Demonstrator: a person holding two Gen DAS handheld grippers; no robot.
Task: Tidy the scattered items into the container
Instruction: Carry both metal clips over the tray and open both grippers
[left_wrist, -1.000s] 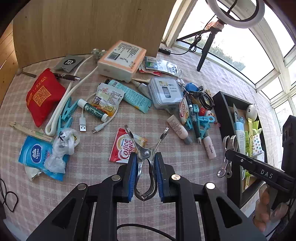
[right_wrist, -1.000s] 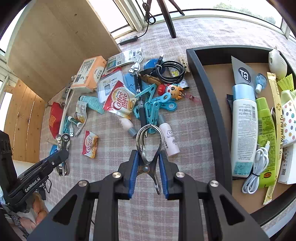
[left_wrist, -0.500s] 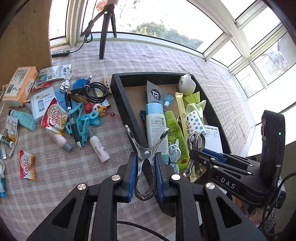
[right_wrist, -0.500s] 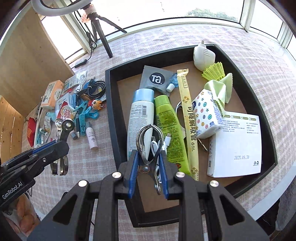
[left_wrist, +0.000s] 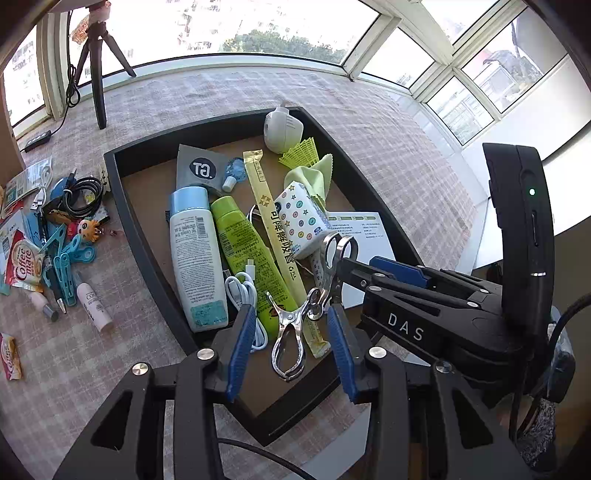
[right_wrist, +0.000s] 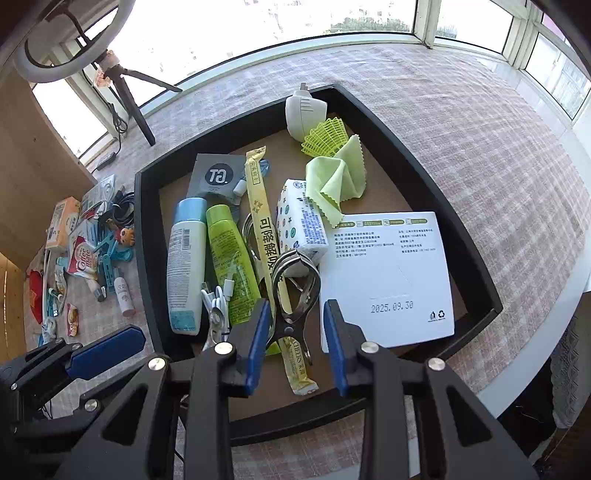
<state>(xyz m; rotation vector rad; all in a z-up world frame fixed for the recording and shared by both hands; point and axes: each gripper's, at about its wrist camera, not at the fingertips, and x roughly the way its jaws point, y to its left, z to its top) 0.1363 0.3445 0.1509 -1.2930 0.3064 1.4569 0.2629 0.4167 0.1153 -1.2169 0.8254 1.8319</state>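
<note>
Desk has a pinkish checked tablecloth (right_wrist: 461, 122) over it. Far left there's a black tripod (left_wrist: 96, 74) holding a ring light (right_wrist: 70, 48), cable dangling. Big windows (left_wrist: 454, 62) wrap the far side, wooden panel (right_wrist: 33, 155) on the left.

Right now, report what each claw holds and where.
Nothing: left claw and right claw have just been opening, each with a loose metal clip between its pads.

Tray (left_wrist: 155, 258) left and middle packed: bottles (left_wrist: 195, 258), cable (left_wrist: 245, 295), box (right_wrist: 388, 277). Bare floor only at near corner (right_wrist: 258, 398). Table (right_wrist: 498, 166) right of tray clear; left side blocked by clutter (left_wrist: 55, 251); tripod (left_wrist: 96, 74) at far edge.
</note>
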